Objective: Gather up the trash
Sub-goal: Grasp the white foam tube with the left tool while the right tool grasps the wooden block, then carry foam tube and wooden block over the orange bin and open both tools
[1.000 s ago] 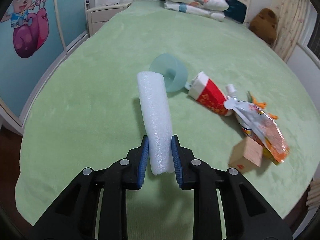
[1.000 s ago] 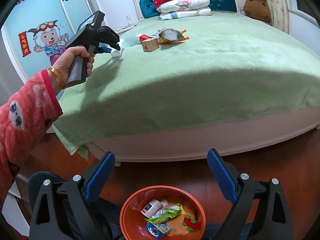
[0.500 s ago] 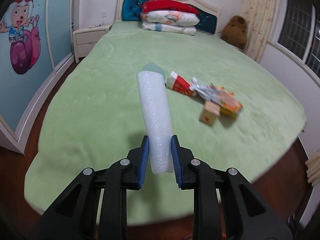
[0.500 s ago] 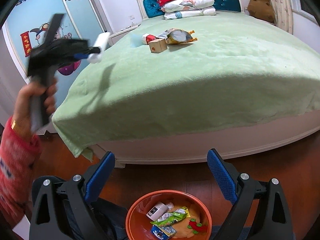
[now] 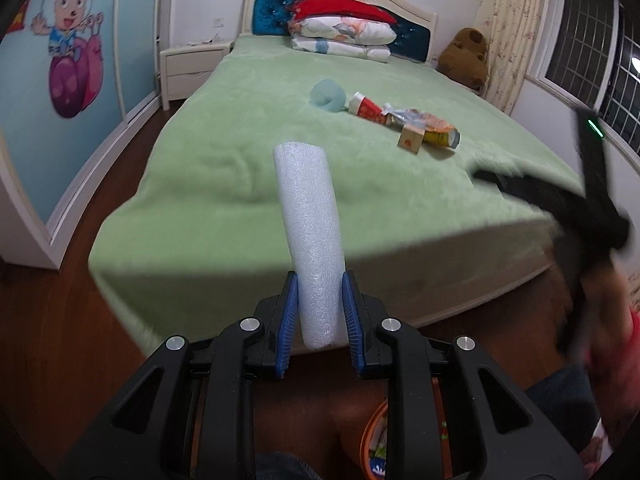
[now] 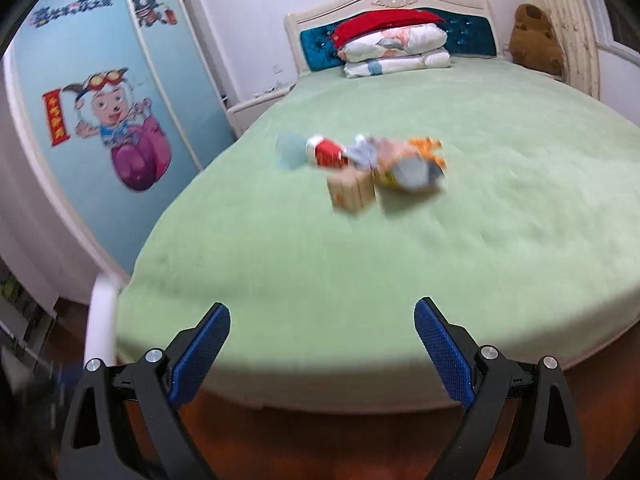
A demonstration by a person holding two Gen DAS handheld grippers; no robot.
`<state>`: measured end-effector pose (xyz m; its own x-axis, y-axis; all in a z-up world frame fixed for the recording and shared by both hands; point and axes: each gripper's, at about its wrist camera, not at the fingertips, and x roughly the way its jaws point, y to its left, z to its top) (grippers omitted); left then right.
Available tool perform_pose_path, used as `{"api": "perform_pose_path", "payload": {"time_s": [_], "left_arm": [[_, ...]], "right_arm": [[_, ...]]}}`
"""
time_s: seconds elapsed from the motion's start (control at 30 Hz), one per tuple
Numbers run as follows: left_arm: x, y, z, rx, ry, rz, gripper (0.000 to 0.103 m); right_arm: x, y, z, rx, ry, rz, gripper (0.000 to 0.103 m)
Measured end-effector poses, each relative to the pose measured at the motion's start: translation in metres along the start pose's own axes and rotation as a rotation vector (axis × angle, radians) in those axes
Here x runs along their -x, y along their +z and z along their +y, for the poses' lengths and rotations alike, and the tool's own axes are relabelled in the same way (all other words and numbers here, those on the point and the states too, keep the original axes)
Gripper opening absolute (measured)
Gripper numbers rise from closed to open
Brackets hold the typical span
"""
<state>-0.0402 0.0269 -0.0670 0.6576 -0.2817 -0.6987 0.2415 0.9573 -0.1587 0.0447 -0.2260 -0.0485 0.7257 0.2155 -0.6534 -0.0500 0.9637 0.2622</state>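
Two views logged. Left wrist view: left tongs (image 5: pixel 319 312) pinch the lower end of a white foam tube (image 5: pixel 310 236), held upright off the foot of the bed (image 5: pixel 224 184). An orange bin (image 5: pixel 374 440) with wrappers inside shows low at the frame edge, nearer than the bed. Remaining trash mid-bed: pale blue cup (image 5: pixel 328 95), red carton (image 5: pixel 366 107), snack bag (image 5: pixel 426 126), small cardboard box (image 5: pixel 411 140).

Right wrist view: right tongs (image 6: pixel 322 350) spread wide, carrying nothing, facing the blurred pile on the bed.

Judgement: step in hand is carrying the tube to the bin; next, lower over the rim and release. Right tongs could then reach for the box.
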Motion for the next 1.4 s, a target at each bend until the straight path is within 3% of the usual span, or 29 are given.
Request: {"api": "perform_pose_path", "payload": {"time_s": [0.2,0.4,0.47,0.6,0.7,1.03,1.4], "left_arm": [[0.006,-0.021,0.007,0.010,-0.026,0.035,0.022],[0.010,-0.031,0.007,0.014,-0.044,0.042,0.022],[0.010,-0.034,0.006,0.008,-0.048,0.043,0.022],[0.008,-0.037,0.007,0.013,-0.052,0.051,0.022],[0.008,-0.039,0.009,0.020,-0.056,0.055,0.022],[0.008,-0.039,0.002,0.008,-0.072,0.057,0.022],[0.008,-0.043,-0.016,-0.019,-0.090,0.078,0.022]], "right_arm": [[-0.073,0.054,0.004,-0.076,-0.076,0.052,0.092],[-0.130,0.086,0.005,-0.109,-0.217,0.114,0.090],[-0.142,0.092,-0.001,-0.151,-0.235,0.139,0.086],[-0.157,0.095,-0.013,-0.203,-0.318,0.209,0.053],[-0.155,0.093,-0.016,-0.210,-0.299,0.209,0.041],[-0.122,0.074,-0.015,-0.130,-0.253,0.198,0.040],[-0.032,0.042,0.000,0.036,-0.204,0.147,0.040]]}}
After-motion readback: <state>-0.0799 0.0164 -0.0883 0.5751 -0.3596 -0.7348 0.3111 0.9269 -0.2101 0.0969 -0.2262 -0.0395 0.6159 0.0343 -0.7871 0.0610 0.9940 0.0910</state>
